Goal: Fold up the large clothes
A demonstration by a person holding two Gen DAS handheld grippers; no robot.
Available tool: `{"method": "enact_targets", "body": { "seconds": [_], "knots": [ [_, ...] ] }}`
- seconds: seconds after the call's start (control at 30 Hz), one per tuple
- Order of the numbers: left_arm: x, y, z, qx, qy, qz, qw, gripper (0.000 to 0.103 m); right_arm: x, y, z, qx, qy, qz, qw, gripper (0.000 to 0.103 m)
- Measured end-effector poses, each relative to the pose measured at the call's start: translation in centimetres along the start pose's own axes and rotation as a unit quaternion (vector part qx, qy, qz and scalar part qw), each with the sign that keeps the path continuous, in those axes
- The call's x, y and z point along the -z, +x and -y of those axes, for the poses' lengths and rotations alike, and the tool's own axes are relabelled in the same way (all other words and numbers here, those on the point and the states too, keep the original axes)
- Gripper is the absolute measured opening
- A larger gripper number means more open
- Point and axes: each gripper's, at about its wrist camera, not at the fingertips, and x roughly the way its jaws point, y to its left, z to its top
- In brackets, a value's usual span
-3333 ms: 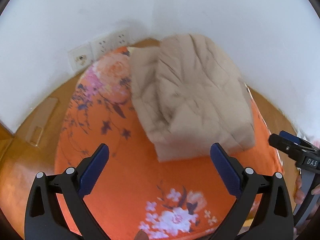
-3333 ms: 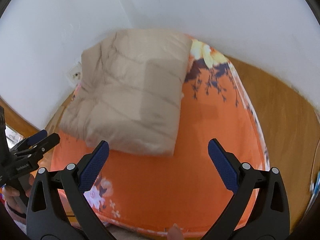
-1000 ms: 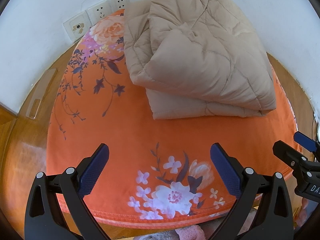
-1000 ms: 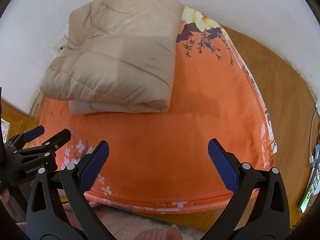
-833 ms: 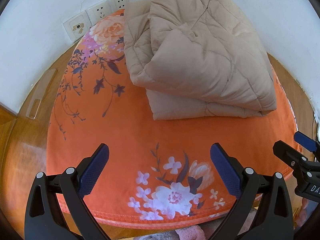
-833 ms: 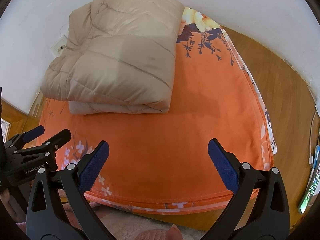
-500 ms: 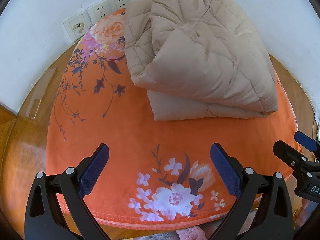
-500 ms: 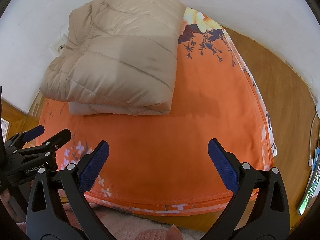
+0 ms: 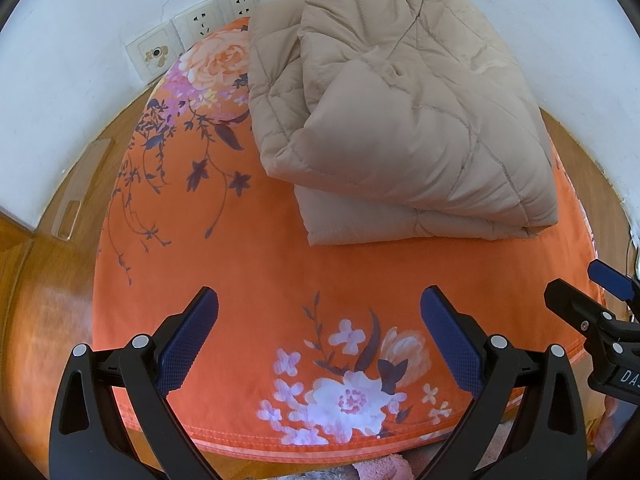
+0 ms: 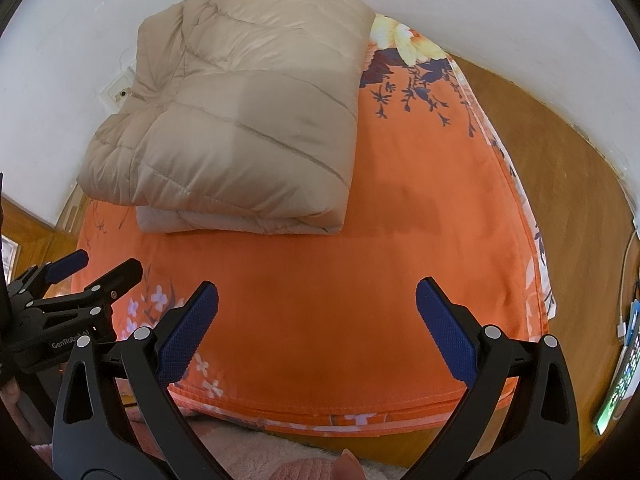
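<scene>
A beige quilted puffer garment lies folded in a thick bundle at the far side of an orange floral cloth, against the white wall; it also shows in the right wrist view. My left gripper is open and empty, held above the cloth's near edge, well short of the bundle. My right gripper is open and empty, also above the near part of the cloth. Each gripper shows at the side of the other's view.
The cloth covers a wooden table set against a white wall. Wall sockets sit at the back left. A phone and cable lie at the table's right edge. Pink fluffy fabric is below the near edge.
Both grippers have pulled back and risen from the folded bundle since 3.3 s ago. Over the last second the views shift only slightly; the grippers stay open.
</scene>
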Motion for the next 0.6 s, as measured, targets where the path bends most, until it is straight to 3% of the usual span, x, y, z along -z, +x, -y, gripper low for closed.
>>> {"method": "enact_targets", "body": {
  "seconds": [0.6],
  "knots": [
    [0.25, 0.5, 0.21, -0.003, -0.005, -0.013, 0.9999, 0.097, -0.17, 0.65, 0.32, -0.01, -0.005, -0.008, 1.0, 0.098]
  ]
}}
